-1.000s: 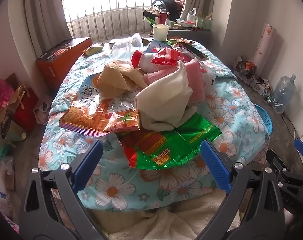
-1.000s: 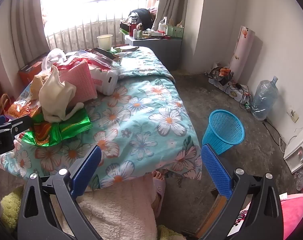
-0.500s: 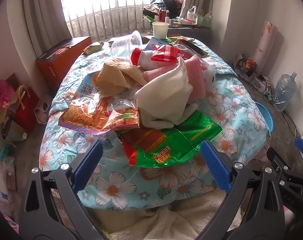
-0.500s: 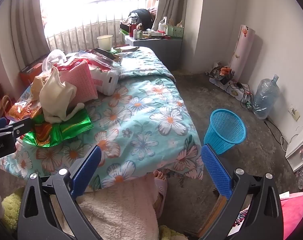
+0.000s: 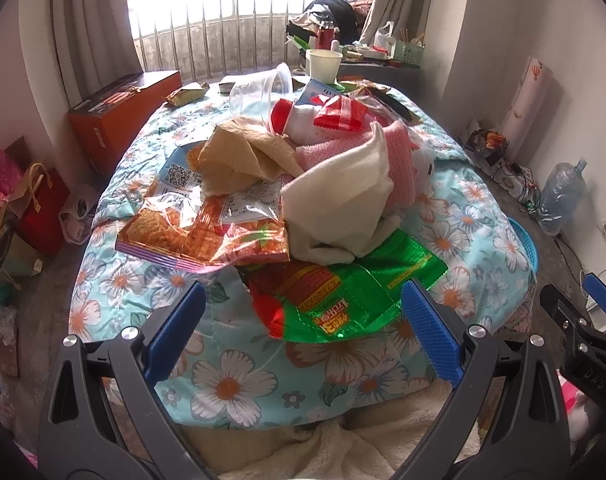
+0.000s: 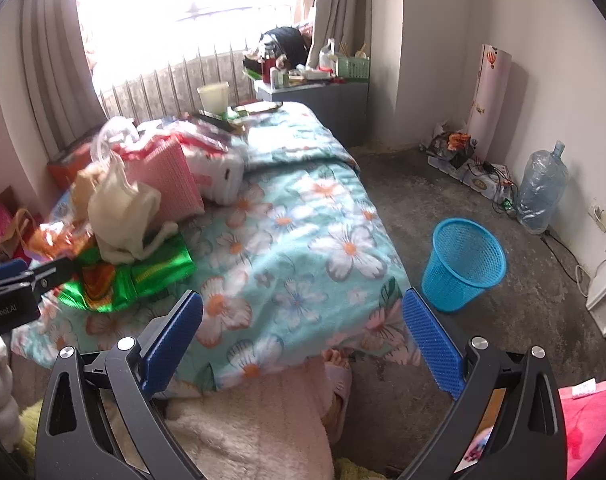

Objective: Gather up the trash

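Observation:
A heap of trash lies on the floral bedspread [image 5: 231, 384]. Nearest is a green and red snack wrapper [image 5: 343, 296], with an orange crisp packet [image 5: 199, 232] to its left. Above them lie a cream cloth [image 5: 343, 200], a pink cloth [image 5: 399, 156], a tan paper bag [image 5: 243, 156], a clear plastic cup [image 5: 259, 92] and a paper cup [image 5: 323, 65]. My left gripper [image 5: 303, 320] is open just short of the green wrapper [image 6: 135, 276], holding nothing. My right gripper [image 6: 303, 332] is open over the bed's near right corner, empty. A blue mesh bin [image 6: 463, 264] stands on the floor right of the bed.
An orange box [image 5: 123, 120] sits left of the bed, with red bags [image 5: 39, 208] on the floor. A water jug [image 6: 543, 192] and cables line the right wall. A cluttered grey cabinet [image 6: 327, 100] stands by the window. Fluffy fabric [image 6: 255, 424] lies below the grippers.
Both views have shifted slightly forward toward the bed. The left gripper sits a little nearer the green wrapper. Both grippers remain open.

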Demonstrator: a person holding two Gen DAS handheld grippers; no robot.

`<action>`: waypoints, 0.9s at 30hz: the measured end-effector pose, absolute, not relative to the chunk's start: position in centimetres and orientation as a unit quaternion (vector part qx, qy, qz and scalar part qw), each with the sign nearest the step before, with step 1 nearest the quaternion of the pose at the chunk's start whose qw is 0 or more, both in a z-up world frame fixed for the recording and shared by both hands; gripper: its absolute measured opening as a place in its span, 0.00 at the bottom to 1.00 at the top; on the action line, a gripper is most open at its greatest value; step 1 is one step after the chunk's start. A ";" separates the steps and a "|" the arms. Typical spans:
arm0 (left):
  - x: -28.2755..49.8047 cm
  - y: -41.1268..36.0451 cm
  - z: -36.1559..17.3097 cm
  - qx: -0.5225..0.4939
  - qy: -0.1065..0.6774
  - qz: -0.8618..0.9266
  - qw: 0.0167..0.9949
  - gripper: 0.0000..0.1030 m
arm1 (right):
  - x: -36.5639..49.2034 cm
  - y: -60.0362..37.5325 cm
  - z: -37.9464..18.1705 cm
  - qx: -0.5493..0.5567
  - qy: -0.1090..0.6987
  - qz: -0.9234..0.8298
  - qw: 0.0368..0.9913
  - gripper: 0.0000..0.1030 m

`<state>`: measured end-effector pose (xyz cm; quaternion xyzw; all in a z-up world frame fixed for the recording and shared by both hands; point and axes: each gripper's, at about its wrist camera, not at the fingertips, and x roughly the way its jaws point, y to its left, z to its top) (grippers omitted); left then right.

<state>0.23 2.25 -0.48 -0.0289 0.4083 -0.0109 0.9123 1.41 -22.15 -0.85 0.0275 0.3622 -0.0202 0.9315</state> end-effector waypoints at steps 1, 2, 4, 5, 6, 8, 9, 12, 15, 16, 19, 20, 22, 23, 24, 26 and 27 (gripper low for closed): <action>0.4 3.0 -0.3 -0.038 0.400 -0.014 0.916 0.92 | 1.7 -22.0 -0.3 0.026 0.350 -0.017 0.936 0.95; 0.6 3.6 -0.1 -0.047 0.392 -0.016 0.919 0.92 | 1.9 -21.8 0.4 0.025 0.336 -0.013 0.941 0.95; 0.8 5.4 0.4 -0.075 0.363 -0.025 0.929 0.92 | 2.4 -21.2 1.7 0.023 0.299 -0.004 0.954 0.95; 0.8 6.4 0.6 -0.088 0.344 -0.036 0.934 0.92 | 2.6 -20.9 2.2 0.023 0.282 0.000 0.959 0.95; 0.9 7.1 0.8 -0.097 0.330 -0.047 0.938 0.92 | 3.0 -20.6 2.6 0.022 0.264 0.007 0.964 0.95; 1.0 8.5 1.2 -0.109 0.300 -0.071 0.945 0.92 | 3.5 -19.7 2.9 0.018 0.239 0.023 0.971 0.95; 1.2 9.2 1.4 -0.111 0.286 -0.074 0.949 0.92 | 3.9 -19.5 3.0 0.019 0.234 0.029 0.972 0.95; 2.2 11.0 2.0 -0.123 0.262 -0.075 0.954 0.92 | 5.0 -18.3 2.6 0.038 0.241 0.071 0.967 0.95; 3.3 12.7 2.2 -0.147 0.249 -0.082 0.954 0.92 | 6.1 -17.4 1.7 0.065 0.271 0.127 0.952 0.95; 3.6 13.2 2.2 -0.151 0.247 -0.083 0.953 0.91 | 6.5 -17.0 1.4 0.072 0.286 0.151 0.944 0.94; 4.6 14.1 2.1 -0.159 0.245 -0.086 0.953 0.91 | 7.5 -15.6 0.4 0.088 0.319 0.207 0.921 0.86; 4.8 14.3 1.9 -0.161 0.246 -0.089 0.952 0.91 | 7.8 -15.0 0.1 0.087 0.327 0.218 0.915 0.85; 5.0 14.5 1.7 -0.163 0.253 -0.111 0.947 0.91 | 8.4 -14.2 -0.3 0.076 0.339 0.231 0.909 0.80; 4.8 14.2 1.4 -0.159 0.258 -0.125 0.945 0.91 | 8.7 -14.0 -0.4 0.075 0.343 0.234 0.907 0.79; 4.7 13.6 1.2 -0.148 0.265 -0.145 0.942 0.91 | 8.9 -14.1 -0.5 0.078 0.348 0.237 0.904 0.78; 4.0 12.4 0.8 -0.114 0.270 -0.170 0.941 0.91 | 9.7 -14.6 -0.9 0.095 0.362 0.244 0.895 0.75; 3.8 12.0 0.7 -0.101 0.272 -0.174 0.941 0.91 | 10.2 -14.6 -1.2 0.103 0.369 0.246 0.890 0.73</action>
